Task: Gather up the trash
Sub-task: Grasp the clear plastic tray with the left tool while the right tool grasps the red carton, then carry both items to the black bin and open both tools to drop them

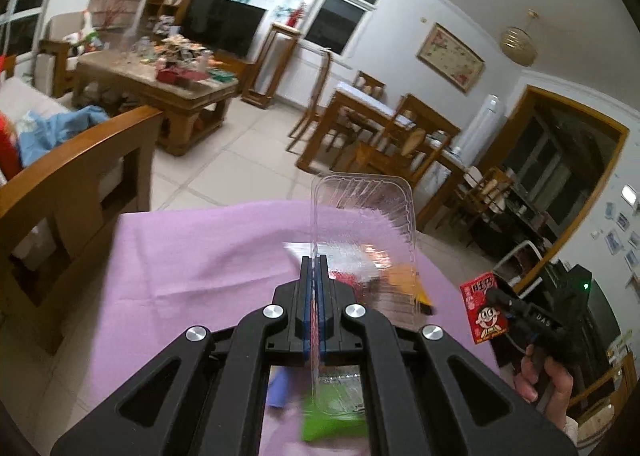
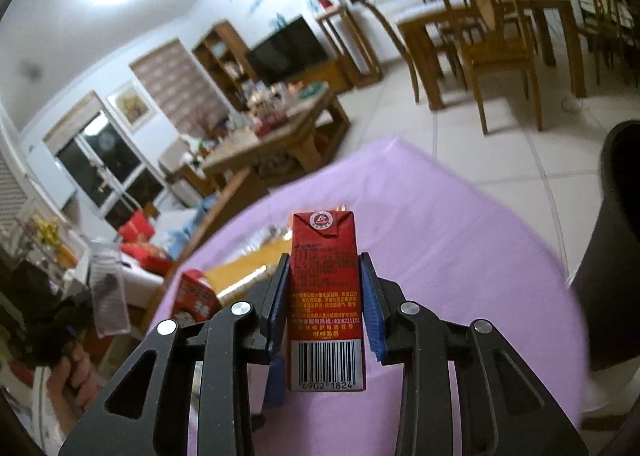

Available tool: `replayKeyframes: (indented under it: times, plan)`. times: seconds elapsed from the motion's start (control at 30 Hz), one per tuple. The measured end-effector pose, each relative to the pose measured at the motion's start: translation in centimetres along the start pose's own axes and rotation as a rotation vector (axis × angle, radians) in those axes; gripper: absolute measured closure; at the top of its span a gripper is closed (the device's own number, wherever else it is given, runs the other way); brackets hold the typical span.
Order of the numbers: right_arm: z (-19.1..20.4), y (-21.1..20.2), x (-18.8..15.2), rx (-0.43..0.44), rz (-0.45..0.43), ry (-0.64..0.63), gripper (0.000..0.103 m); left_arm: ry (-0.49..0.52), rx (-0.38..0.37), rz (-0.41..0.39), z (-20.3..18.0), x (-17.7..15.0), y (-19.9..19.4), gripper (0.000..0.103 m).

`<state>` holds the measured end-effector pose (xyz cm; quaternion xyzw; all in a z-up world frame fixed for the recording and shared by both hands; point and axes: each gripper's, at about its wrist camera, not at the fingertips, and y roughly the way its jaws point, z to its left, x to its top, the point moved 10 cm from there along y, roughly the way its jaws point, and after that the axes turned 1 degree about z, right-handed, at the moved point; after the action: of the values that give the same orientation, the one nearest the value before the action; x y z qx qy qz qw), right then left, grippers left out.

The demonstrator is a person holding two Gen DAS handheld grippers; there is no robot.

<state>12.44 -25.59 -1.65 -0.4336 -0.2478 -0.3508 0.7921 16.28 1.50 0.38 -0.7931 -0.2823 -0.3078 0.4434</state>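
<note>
My left gripper (image 1: 315, 262) is shut on the thin wall of a clear plastic tray (image 1: 372, 223), which stands up above the purple-clothed table (image 1: 192, 256). A red drink carton (image 2: 323, 296) with a barcode stands upright between the fingers of my right gripper (image 2: 325, 258), which is shut on it above the cloth. From the left wrist view, that carton (image 1: 482, 310) shows at the right, off the table, held by the right gripper (image 1: 502, 302). A second red carton (image 2: 194, 296) and a yellow wrapper (image 2: 244, 276) lie on the cloth.
A dark bin (image 2: 616, 240) stands on the floor right of the table. A green wrapper (image 1: 332, 422) and a blue scrap (image 1: 280, 388) lie under the left gripper. A wooden sofa arm (image 1: 80, 159) is at the left, with a cluttered coffee table (image 1: 168, 83) and dining chairs (image 2: 492, 39) beyond.
</note>
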Motion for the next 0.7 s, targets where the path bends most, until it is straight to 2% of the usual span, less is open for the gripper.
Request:
replayKeyframes:
  times: [0.1, 0.23, 0.4, 0.57, 0.7]
  plan:
    - [-2.5, -3.7, 1.4, -0.011, -0.062, 0.005, 0.07, 0.047, -0.044, 0.021, -4.1, -0.6, 1.2, 0.1]
    - [-7.7, -9.0, 2.8, -0.054, -0.157, 0.042, 0.07, 0.118, -0.143, 0.074, -12.3, -2.2, 4.7, 0.1]
    - [-17.2, -15.4, 3.9, -0.14, -0.269, 0.14, 0.07, 0.186, -0.289, 0.17, -22.7, -5.5, 10.7, 0.1]
    - [-26.7, -18.7, 3.9, -0.21, -0.307, 0.234, 0.07, 0.21, -0.428, 0.285, -32.4, -9.6, 18.0, 0.1]
    - [-31.7, -19.2, 3.8, -0.224, -0.304, 0.271, 0.07, 0.222, -0.469, 0.339, -37.0, -12.1, 22.6, 0.1]
